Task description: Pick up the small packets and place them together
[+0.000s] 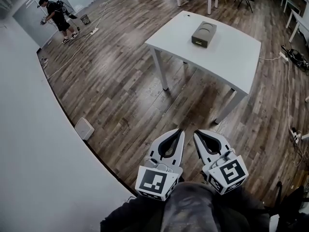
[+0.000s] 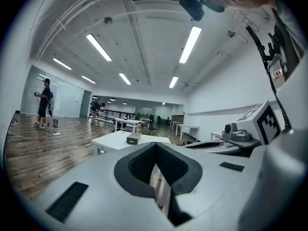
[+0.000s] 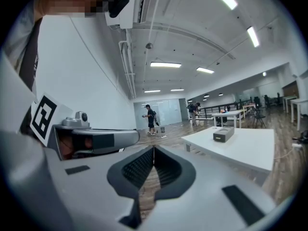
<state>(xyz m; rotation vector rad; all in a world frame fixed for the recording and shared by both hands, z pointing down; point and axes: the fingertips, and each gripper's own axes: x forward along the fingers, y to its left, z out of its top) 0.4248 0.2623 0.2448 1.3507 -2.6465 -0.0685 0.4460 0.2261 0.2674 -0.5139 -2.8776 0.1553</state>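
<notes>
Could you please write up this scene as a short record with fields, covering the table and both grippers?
setting: large room with a wooden floor
white table: ahead of both grippers, well apart from them
on the table: one grey box; no small packets can be made out
left gripper: jaws together, nothing between them
right gripper: jaws together, nothing between them
person: standing at the far left of the room

Open wooden floor [image 1: 120, 81] leads to the white table [image 1: 231, 57] bearing one box [image 1: 203, 34].
</notes>
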